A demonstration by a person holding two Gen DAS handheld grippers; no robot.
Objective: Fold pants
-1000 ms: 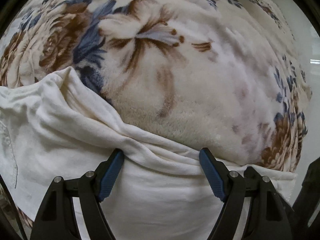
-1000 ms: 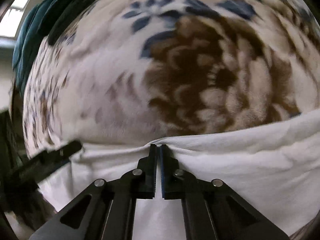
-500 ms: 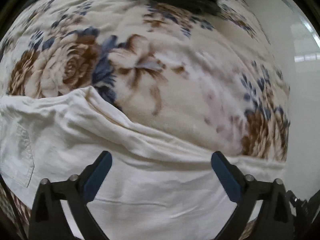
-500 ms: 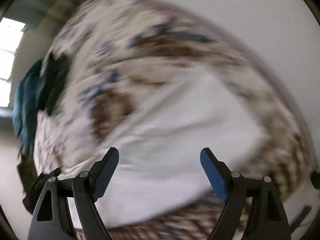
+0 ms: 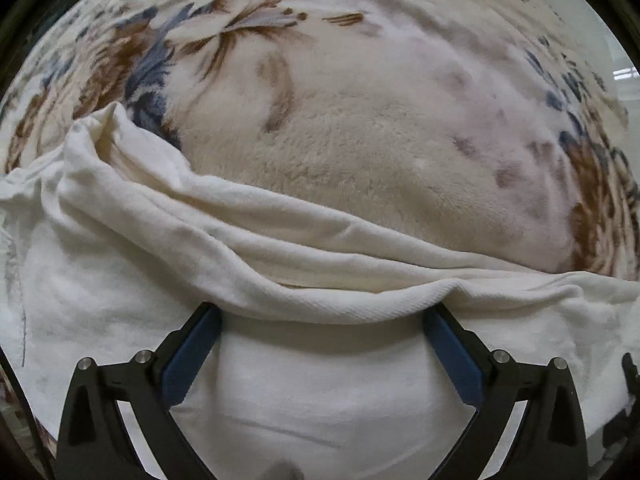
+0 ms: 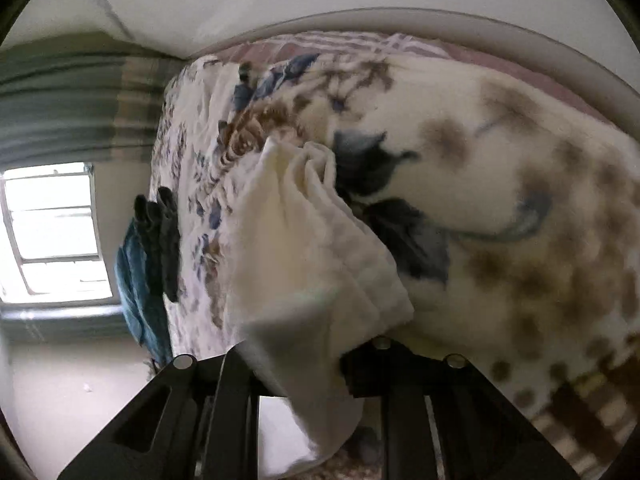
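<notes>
The white pants lie rumpled on a floral blanket. In the left wrist view my left gripper is open, its blue-padded fingers resting on the cloth just below a raised fold. In the right wrist view the pants hang as a bunched strip over my right gripper. The cloth covers the fingertips, so the jaws' state is hidden, though cloth passes between the arms.
The floral blanket covers the bed. Dark and teal clothes lie at the bed's far edge. A bright window and curtain are at left. White wall is at the right edge of the left wrist view.
My left gripper moved forward and down to the pants' folded edge, staying open. My right gripper, shut on the edge, then open, swung round and now has cloth draped over it.
</notes>
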